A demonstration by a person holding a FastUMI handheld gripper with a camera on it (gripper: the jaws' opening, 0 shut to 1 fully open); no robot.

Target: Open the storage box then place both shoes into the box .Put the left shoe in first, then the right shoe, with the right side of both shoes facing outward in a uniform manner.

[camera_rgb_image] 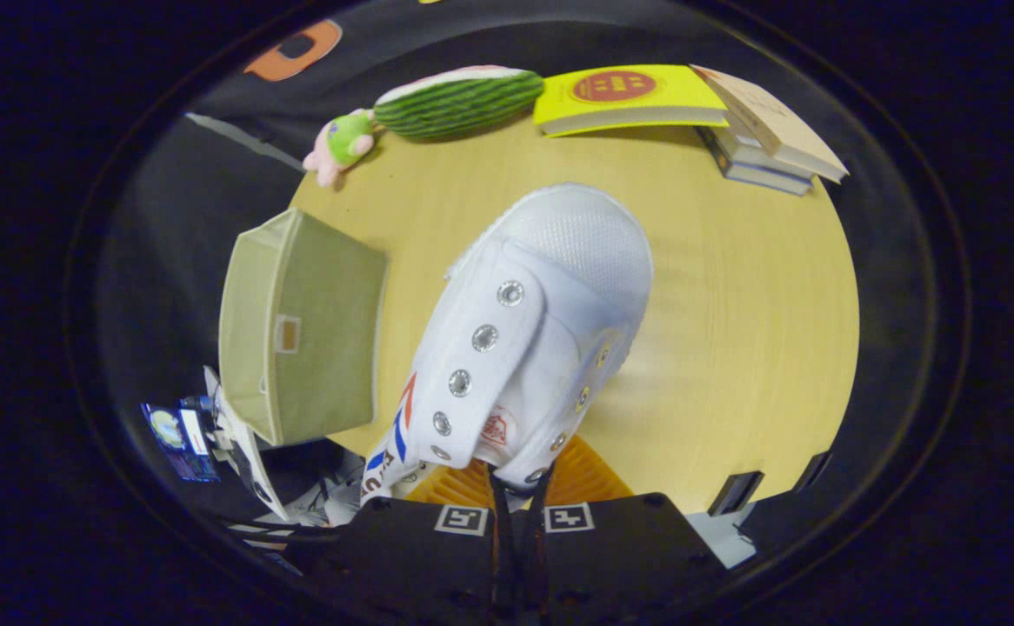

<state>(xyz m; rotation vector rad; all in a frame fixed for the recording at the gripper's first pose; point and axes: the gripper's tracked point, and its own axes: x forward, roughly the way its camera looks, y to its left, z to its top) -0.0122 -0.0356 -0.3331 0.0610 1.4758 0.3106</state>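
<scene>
We see a white canvas shoe (529, 339) held up in our tool (516, 496), whose two fingers sit close together, pinched on the shoe's heel end. The fabric is plain woven canvas with a mesh-textured rounded toe cap, a row of metal eyelets along each flap, no laces, and a red and blue stripe on its side. Its long axis runs straight away from the fingers, toe pointing ahead and a little toward the books, with the tongue side facing us.

Just beside the shoe, on the stripe side, stands the storage box (298, 335), a soft olive fabric cube with stitched edges and a small label pocket on its front. It sits at the desk's edge; we cannot tell whether it is open.

Below lies the round desk (733, 348), smooth pale wood grain, with broad bare room ahead of the toe and on the side away from the box. At the far rim rest a striped plush watermelon slice (459, 100), a small pink and green plush toy (343, 143), a yellow book (624, 100) and a stack of books (768, 135).
</scene>
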